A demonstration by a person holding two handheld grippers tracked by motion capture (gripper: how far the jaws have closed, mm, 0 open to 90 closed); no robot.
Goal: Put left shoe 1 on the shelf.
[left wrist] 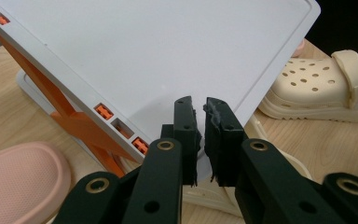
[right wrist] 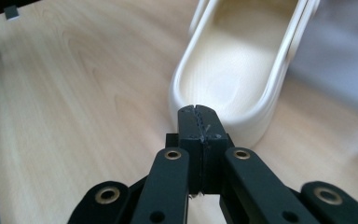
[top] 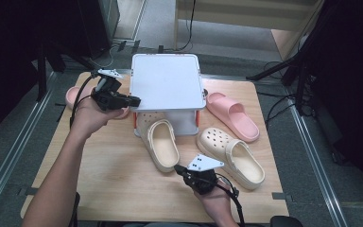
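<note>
Scene: a white folding rack stands at the worktop's far edge; two cream clogs and pink slides lie around it.
Near clog: the clog I am after lies at mid-worktop, toe under the rack's lower shelf, heel towards me.
Other shoes: the second clog lies to the right; a pink slide lies beside the rack at the right, another at its left.
Left hand-held gripper: at the rack's left side, jaws nearly together with a thin gap, gripping nothing that I can see; in the left gripper view they point at the top shelf's edge.
Right hand-held gripper: clenched and empty, tips just short of the clog's heel rim.
Step, as I judge it: reaching for the heel of the near clog.
Doing it well: I open the jaws before closing in, straddle the heel wall with one pad inside and one outside, then pinch firmly.
Watch for: pushing with shut jaws, which would shove the clog deeper under the shelf.
</note>
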